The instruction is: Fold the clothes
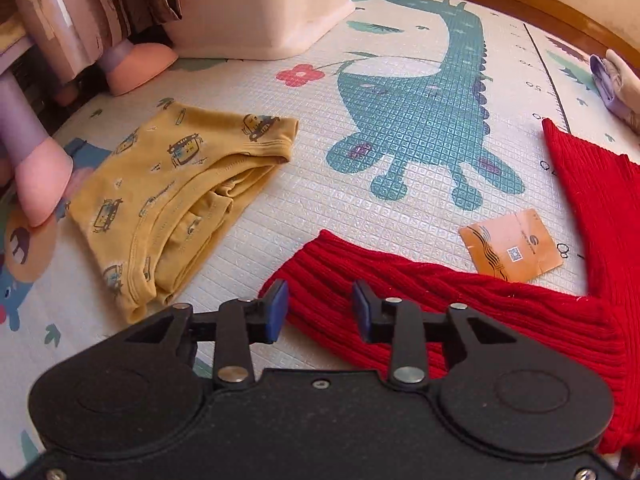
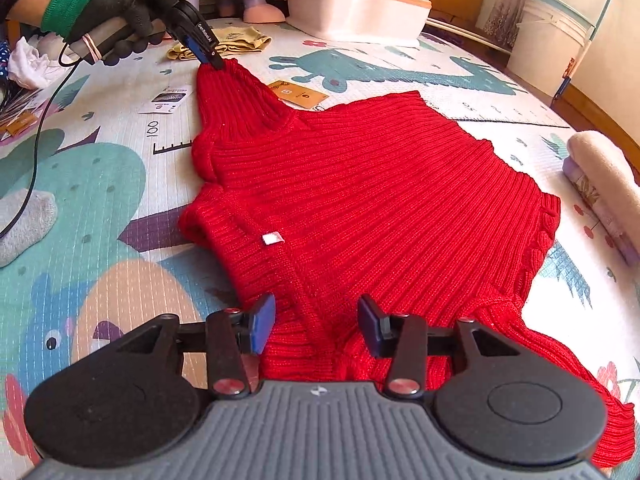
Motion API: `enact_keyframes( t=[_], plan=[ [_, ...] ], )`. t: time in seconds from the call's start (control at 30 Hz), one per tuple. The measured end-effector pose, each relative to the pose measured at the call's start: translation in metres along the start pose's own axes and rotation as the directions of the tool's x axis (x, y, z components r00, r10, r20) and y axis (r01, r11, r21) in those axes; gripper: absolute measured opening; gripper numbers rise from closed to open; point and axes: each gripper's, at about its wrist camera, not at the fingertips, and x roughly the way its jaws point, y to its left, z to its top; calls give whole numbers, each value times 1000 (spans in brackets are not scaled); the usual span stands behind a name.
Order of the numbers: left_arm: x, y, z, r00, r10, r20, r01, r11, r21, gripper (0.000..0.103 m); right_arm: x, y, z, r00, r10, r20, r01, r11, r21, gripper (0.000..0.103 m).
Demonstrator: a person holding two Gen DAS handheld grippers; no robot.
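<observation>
A red ribbed sweater lies spread flat on the patterned play mat. One narrow part, a sleeve or collar, stretches to the far left. My left gripper is open, its blue pads straddling the end of that narrow part. In the right wrist view a gloved hand holds the left gripper at that cuff. My right gripper is open over the sweater's near edge, with a raised seam between its fingers. A small white label shows on the knit.
A yellow printed garment lies crumpled left of the sleeve. An orange card lies by the sweater, folded laundry at the right, a grey sock and cable at the left. A white bin stands at the back.
</observation>
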Motion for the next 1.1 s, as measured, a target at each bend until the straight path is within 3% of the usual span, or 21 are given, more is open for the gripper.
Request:
enact_keyframes(
  t=[0.1, 0.23, 0.33, 0.43, 0.57, 0.63, 0.67, 0.73, 0.83, 1.0, 1.1],
  plan=[
    [-12, -6, -1, 1000, -26, 17, 26, 1000, 14, 48, -11, -12, -4, 1000, -9, -1, 9, 999, 51, 46],
    [-20, -27, -2, 996, -94, 3, 93, 992, 82, 55, -29, -39, -15, 998, -60, -18, 62, 986, 155, 46],
    [-24, -47, -2, 986, -165, -29, 167, 977, 135, 59, -45, -68, -31, 993, -112, -38, 119, 949, 291, 46],
    [-31, -68, 3, 967, -247, -61, 255, 948, 193, 59, -60, -106, -53, 987, -149, -57, 157, 847, 507, 46],
    [-58, -100, 22, 931, -357, -73, 363, 890, 278, 59, -81, -164, -103, 972, -220, -85, 200, 576, 792, 46],
    [-74, -115, 34, 913, -402, -73, 403, 856, 322, 59, -93, -193, -135, 959, -271, -83, 193, 409, 892, 46],
    [-83, -122, 40, 905, -420, -71, 417, 839, 348, 59, -96, -205, -148, 953, -292, -78, 182, 347, 920, 46],
    [-106, -139, 56, 894, -444, -66, 427, 797, 426, 59, -100, -225, -170, 943, -328, -65, 155, 257, 954, 47],
    [-133, -168, 75, 885, -451, -118, 435, 708, 556, 59, -96, -255, -199, 937, -348, -31, 85, 140, 986, 48],
    [-179, -217, 106, 873, -443, -206, 437, 518, 735, 59, -83, -277, -214, 931, -366, 6, 29, 90, 996, 48],
    [-190, -244, 111, 862, -414, -292, 473, 453, 756, 59, -77, -280, -222, 928, -368, 55, -31, 70, 997, 44]
  ],
)
